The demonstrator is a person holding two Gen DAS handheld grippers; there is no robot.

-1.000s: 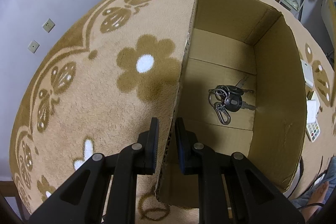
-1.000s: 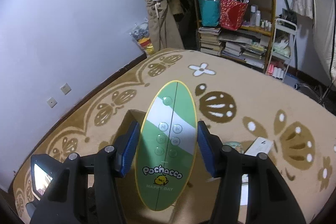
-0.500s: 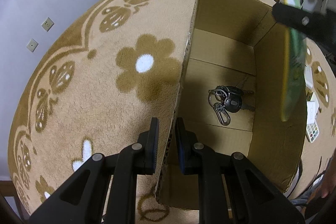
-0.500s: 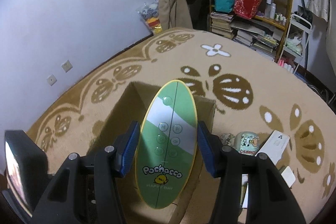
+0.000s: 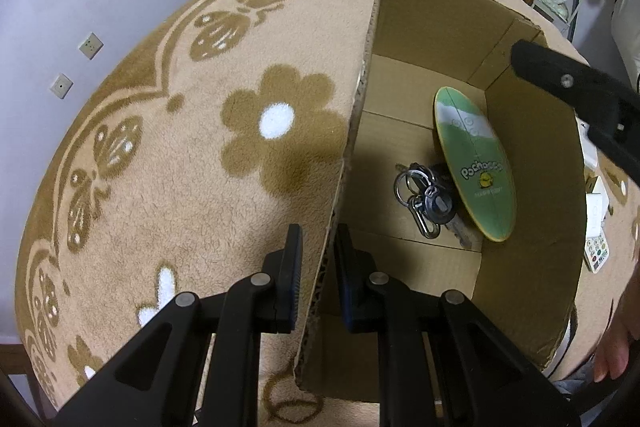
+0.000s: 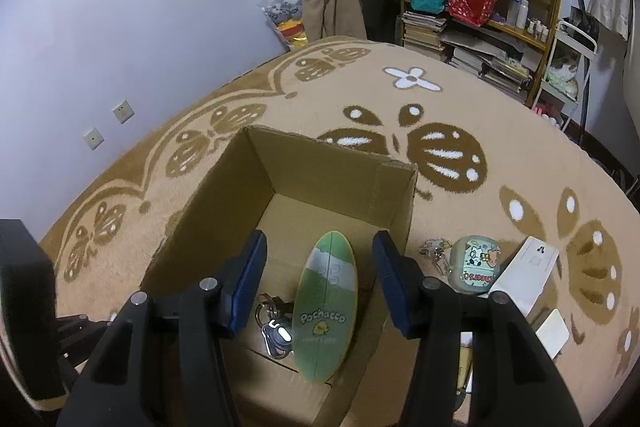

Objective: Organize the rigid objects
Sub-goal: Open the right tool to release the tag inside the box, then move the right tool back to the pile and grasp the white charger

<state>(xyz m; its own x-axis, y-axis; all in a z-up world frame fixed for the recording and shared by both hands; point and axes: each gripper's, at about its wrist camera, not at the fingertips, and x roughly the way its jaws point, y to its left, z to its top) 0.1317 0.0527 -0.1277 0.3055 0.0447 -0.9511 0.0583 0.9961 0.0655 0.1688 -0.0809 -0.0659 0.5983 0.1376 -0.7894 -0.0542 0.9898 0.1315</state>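
An open cardboard box (image 5: 532, 211) (image 6: 324, 163) stands on a patterned rug. A green oval Pochacco board (image 5: 476, 163) (image 6: 326, 311) lies inside it, partly on a bunch of keys (image 5: 424, 195) (image 6: 274, 323). My left gripper (image 5: 318, 263) is shut on the box's left wall near its front corner. My right gripper (image 6: 318, 281) is open and empty above the box, over the board; one of its fingers (image 5: 568, 83) shows at the right of the left wrist view.
On the rug right of the box lie a small keychain (image 6: 434, 251), a pale green cartoon case (image 6: 476, 265), a white remote (image 6: 524, 271) and a white card (image 6: 554, 333). A small keypad device (image 5: 596, 253) lies there too. Shelves (image 6: 480, 7) and a wall stand behind.
My right gripper came over the box, opened and let go of the green board, which now lies inside on the keys. My left gripper stayed clamped on the wall.
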